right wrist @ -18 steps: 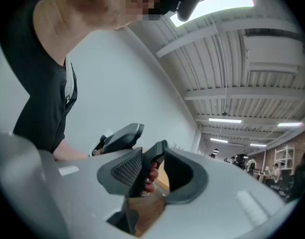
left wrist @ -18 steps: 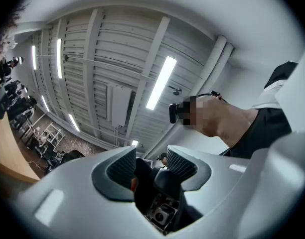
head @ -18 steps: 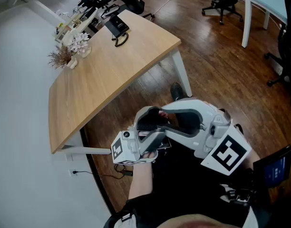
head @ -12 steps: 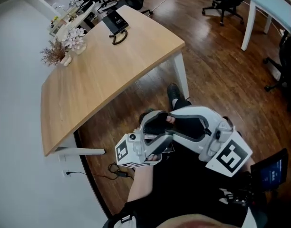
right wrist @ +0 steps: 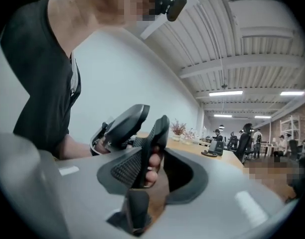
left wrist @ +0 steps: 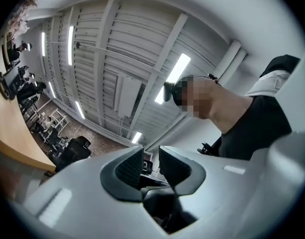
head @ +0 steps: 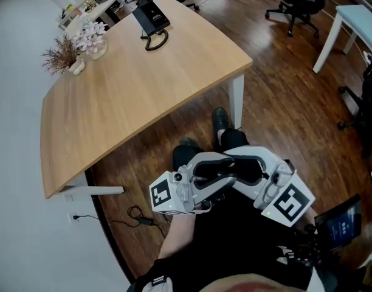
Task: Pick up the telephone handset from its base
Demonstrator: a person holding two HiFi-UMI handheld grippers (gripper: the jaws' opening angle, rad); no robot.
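1. Telephone (head: 151, 17): black, on the far corner of the table (head: 131, 102), well ahead of both my grippers and touched by neither. It is too small to tell the handset from the base. Its coiled cord (head: 155, 41) lies on the table just on my side of it. In the right gripper view it shows far beyond my right jaws, off to their right.

2. Flowers (head: 89, 40): at the table's far edge, left of the telephone and as far from my jaws.

3. Left gripper (left wrist: 151, 153): tipped upward, toward the ceiling. The jaws stand a little apart, with a narrow gap and nothing between the pads.

4. Right gripper (right wrist: 155, 173): held level, facing my left gripper at close range. The jaws are spread wide and grip nothing. Fingers (right wrist: 151, 161) of my left hand show through the gap, beyond the pads.

5. Both grippers sit close together over the floor (head: 283, 84), on the near side of the table.
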